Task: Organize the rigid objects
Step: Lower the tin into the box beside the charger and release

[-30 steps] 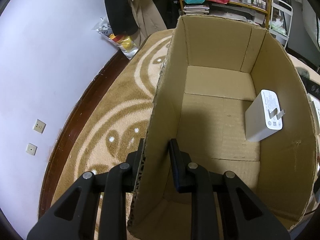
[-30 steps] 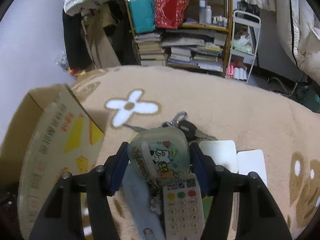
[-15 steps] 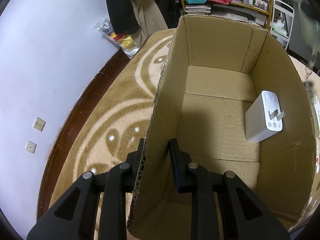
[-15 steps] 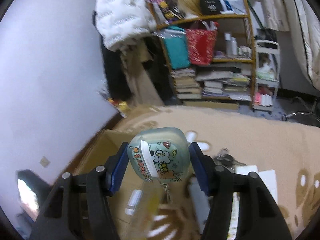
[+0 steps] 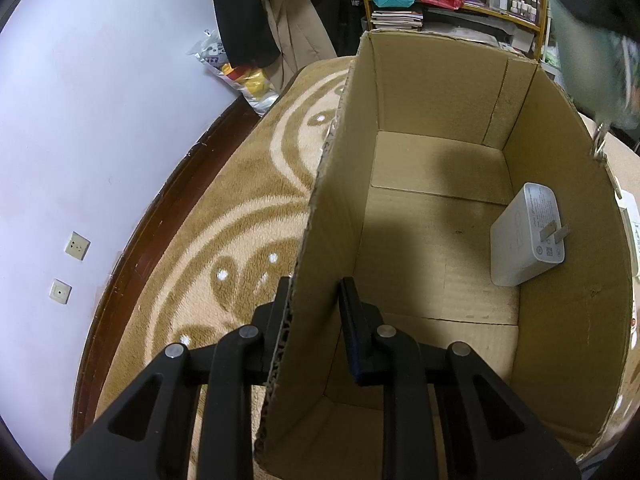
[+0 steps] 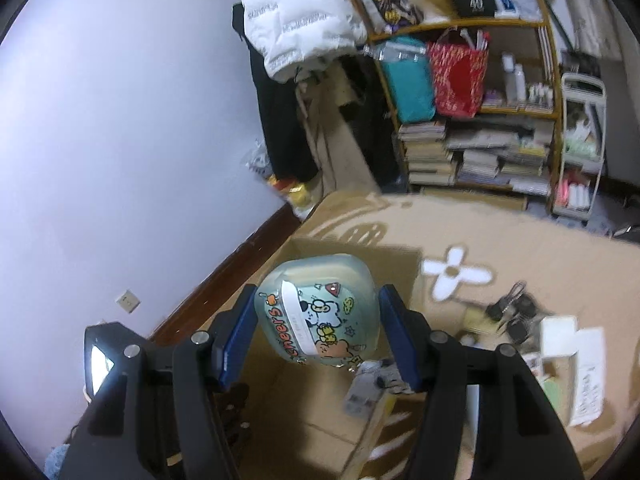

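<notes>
A cardboard box [image 5: 436,264] fills the centre and right of the left wrist view, its left wall pinched between the closed-in fingers of the left gripper [image 5: 314,300]. A white charger [image 5: 528,236] lies at the box's right wall. The right gripper [image 6: 316,320] clamps a pale green cartoon case [image 6: 318,310] at lower centre of its view, above the box.

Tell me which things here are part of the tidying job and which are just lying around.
Part of the job:
cardboard box
white charger in it
cartoon case
left gripper
right gripper
keys on the rug

Lying about:
bookshelf
white jacket
red bag
</notes>
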{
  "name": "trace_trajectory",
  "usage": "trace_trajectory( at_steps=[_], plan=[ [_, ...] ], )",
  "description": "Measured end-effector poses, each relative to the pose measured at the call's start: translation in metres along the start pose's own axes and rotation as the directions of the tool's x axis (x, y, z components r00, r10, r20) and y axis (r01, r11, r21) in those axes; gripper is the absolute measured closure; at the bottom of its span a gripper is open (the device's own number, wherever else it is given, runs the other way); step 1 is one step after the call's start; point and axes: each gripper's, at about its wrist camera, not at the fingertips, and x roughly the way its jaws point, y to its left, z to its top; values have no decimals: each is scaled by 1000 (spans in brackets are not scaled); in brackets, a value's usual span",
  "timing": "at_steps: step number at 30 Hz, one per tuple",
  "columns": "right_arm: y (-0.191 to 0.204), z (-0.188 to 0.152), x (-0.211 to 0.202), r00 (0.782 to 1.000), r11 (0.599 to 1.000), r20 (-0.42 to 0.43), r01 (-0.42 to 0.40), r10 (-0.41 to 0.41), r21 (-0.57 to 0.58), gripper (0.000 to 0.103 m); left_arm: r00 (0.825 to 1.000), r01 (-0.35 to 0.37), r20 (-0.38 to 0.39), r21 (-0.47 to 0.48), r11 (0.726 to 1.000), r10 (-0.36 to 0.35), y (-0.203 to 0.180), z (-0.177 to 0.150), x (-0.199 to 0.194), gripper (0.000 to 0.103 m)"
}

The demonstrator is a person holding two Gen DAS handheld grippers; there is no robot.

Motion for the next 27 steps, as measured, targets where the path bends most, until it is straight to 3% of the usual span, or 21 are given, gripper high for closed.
trace_trajectory(
  at_steps=[7,15,19,23,27],
  plan=[
    [-1,-9,10,999,999,-36,-28,30,35,39,1000,11,-5,-12,1000,-11,3,-1,2,81],
    [-17,-8,13,999,996,-47,-2,6,84,37,1000,14,-9,-9,1000,-14,3,-1,2,81],
    [-22,-3,6,999,996,-25,37,-36,76,20,1000,1,-13,-13,1000,-2,3,-1,4,80],
    [-32,4,-3,988,986,2,155,-156,66,0,1000,9,-14,-18,1000,-9,5,0,3,81],
    [-54,5,-8,985,977,-2,174,-175,121,0,1000,1,-12,-10,1000,-1,5,0,2,81]
  ],
)
